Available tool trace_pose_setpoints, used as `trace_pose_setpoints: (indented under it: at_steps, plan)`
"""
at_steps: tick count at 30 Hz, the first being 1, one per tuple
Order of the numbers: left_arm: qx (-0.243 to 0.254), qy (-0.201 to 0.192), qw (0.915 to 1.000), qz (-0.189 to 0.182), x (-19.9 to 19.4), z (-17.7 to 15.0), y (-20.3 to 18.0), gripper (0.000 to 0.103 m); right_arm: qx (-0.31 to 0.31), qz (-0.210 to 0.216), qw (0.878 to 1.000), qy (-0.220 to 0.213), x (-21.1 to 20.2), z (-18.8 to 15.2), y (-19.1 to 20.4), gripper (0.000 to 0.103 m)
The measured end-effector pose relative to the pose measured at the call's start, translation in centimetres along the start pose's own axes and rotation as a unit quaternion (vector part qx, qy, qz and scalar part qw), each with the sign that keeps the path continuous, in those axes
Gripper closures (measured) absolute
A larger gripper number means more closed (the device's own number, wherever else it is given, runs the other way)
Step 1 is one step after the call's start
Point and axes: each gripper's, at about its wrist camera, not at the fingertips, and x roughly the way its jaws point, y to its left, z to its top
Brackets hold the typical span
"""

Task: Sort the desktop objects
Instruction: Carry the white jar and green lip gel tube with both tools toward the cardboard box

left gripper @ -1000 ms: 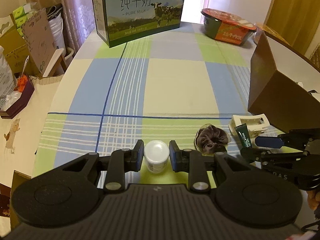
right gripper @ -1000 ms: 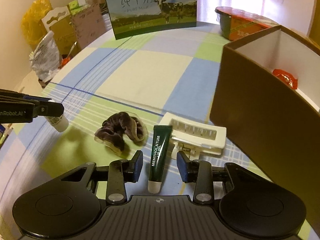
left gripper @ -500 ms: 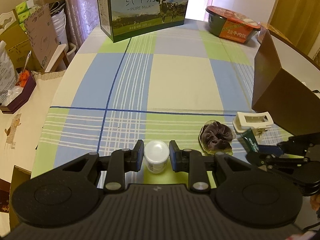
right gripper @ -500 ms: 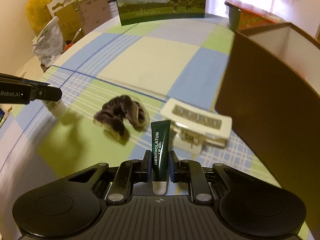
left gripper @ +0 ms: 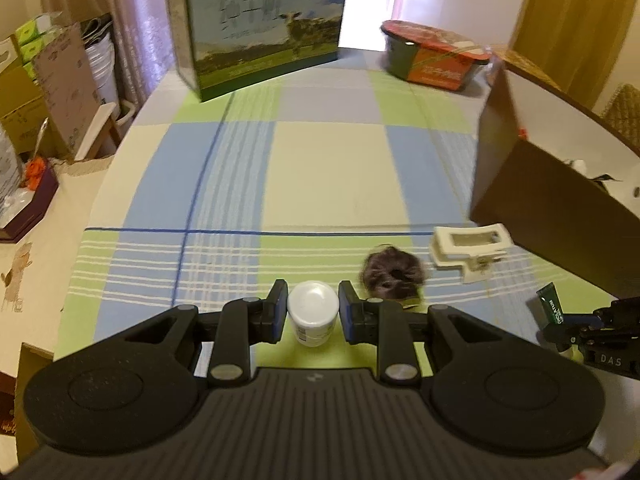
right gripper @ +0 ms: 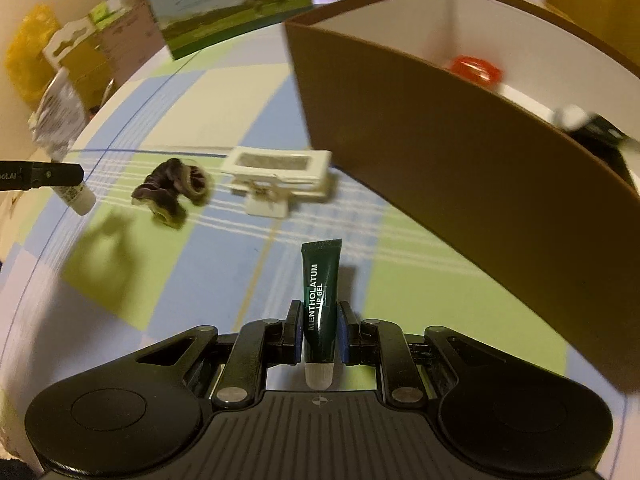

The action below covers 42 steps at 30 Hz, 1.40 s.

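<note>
Pinched low on its body, just above the white cap, the lip gel tube (right gripper: 321, 304) sits between the closed pads of the right tool (right gripper: 319, 338), its crimped end pointing forward and lifted clear of the tabletop (right gripper: 224, 92), near the brown box (right gripper: 440, 168). It looks light and soft-walled, so I judge a hard squeeze could dent it or push gel toward the cap; the stiffer shoulder by the cap seems the safer place to hold, and the glossy skin may slip if the grip is loose. The left tool (left gripper: 313, 312) has its pads closed against the sides of a small white jar (left gripper: 313, 312), seen from above with its lid up; from the right wrist view the jar (right gripper: 78, 198) looks raised off the cloth, though blur makes that uncertain. The jar appears rigid and smooth, likely to take a firm side grip but prone to twisting if held off centre. Beyond lie a dark scrunchie (left gripper: 394, 274), limp and easy to snag anywhere, and a white hair clip (left gripper: 470, 248), hard plastic and probably brittle at its teeth, best taken across its frame. The box already holds a red item (right gripper: 474, 68) and some dark things. A milk carton (left gripper: 260, 28) and a noodle bowl (left gripper: 434, 60) stand at the far edge.
</note>
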Motion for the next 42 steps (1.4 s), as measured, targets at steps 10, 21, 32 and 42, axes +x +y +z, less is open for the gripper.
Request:
trace_pose_setpoints:
  at_steps: [10,21,32,42]
  plan:
    - [0.045,-0.019,0.9961,-0.074,-2.1,0.7,-5.4,0.081,0.048,-0.003,0.999,-0.020,-5.1,-2.1,-2.2,0.089]
    - [0.100,-0.047,0.9818,-0.154,-4.0,2.2,-13.0,0.081,0.090,-0.009,0.994,-0.064,-10.5,-2.8,-4.6,0.089]
    - [0.130,-0.087,0.9686,-0.193,-5.5,5.1,-18.5,0.081,0.110,-0.004,0.986,-0.122,-14.7,-0.5,-7.7,0.089]
    - [0.139,-0.110,0.9655,-0.191,-3.3,10.0,-22.0,0.081,0.104,0.007,0.982,-0.157,-14.9,5.4,-10.8,0.089]
